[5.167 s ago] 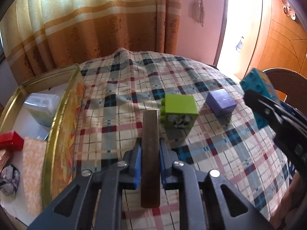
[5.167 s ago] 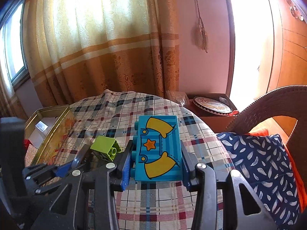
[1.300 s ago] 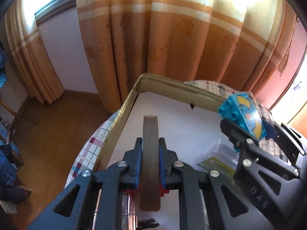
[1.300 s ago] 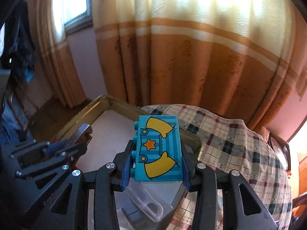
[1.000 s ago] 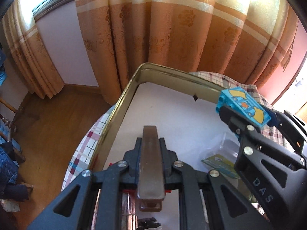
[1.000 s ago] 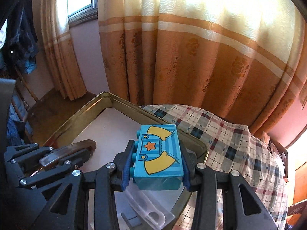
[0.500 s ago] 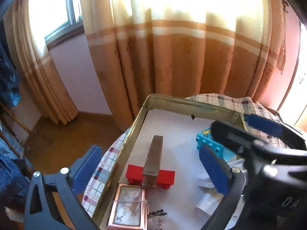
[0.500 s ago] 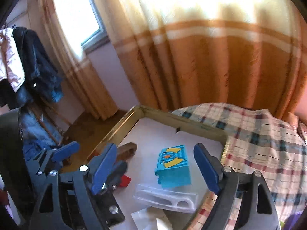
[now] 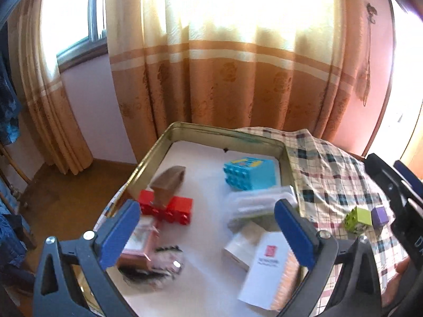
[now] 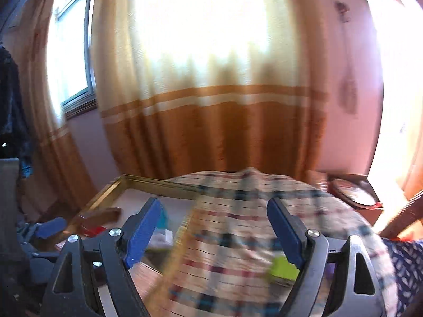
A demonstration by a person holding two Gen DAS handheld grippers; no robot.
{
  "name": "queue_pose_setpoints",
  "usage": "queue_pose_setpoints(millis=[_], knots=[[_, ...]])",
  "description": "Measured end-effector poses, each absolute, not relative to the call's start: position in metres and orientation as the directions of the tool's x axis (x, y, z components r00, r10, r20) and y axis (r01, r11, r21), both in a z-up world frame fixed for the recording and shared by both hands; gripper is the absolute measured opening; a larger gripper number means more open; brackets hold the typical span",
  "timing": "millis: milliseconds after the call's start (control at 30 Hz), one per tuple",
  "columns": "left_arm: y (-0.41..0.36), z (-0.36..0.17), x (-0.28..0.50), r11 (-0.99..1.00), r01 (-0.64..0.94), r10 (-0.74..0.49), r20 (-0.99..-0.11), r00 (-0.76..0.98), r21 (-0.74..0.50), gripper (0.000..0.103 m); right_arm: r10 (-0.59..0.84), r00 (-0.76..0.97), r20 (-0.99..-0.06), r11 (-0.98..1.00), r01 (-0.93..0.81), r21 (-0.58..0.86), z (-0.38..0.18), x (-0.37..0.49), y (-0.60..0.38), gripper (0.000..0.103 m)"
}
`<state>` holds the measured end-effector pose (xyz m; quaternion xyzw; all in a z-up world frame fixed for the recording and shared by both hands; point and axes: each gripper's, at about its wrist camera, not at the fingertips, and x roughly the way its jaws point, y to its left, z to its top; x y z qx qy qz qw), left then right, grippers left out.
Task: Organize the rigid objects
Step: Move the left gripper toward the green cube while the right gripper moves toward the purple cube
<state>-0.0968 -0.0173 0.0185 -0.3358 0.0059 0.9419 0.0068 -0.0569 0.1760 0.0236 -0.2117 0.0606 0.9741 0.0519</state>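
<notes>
Claws both gape: left claw point(image 9: 206, 233) above tin point(image 9: 148, 158), right claw point(image 10: 214, 233) seemingly over tablecloth point(image 10: 238, 237).

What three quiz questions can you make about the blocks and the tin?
1. True or false: the blue block lies inside the tin.
2. Which blocks sit out on the plaid cloth: A) red and blue, B) green and purple, C) only red?
3. Fill in: the brown bar rests across the ____ block.

Key: 1 true. 2 B: the green block and purple block sit side by side on the cloth. 3 red.

Bonus fact: the left gripper and right gripper both have jaws wide apart, holding nothing.
</notes>
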Motion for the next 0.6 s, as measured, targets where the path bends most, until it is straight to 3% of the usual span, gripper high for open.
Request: queue_pose_setpoints(millis=[300,600], knots=[[0.021,0.015,-0.070,-0.998,-0.062,0.038,-0.601,-0.798,0.020,0.102,0.256,-0.880,-0.400,-0.949,-0.308,0.071,-0.001,-0.015,0.223,0.084],[0.050,0.010,-0.055,-0.994,-0.100,0.054,-0.597,-0.801,0.044,0.102,0.328,-0.861,-0.389,-0.922,-0.381,0.066,-0.010,0.010,0.247,0.084]])
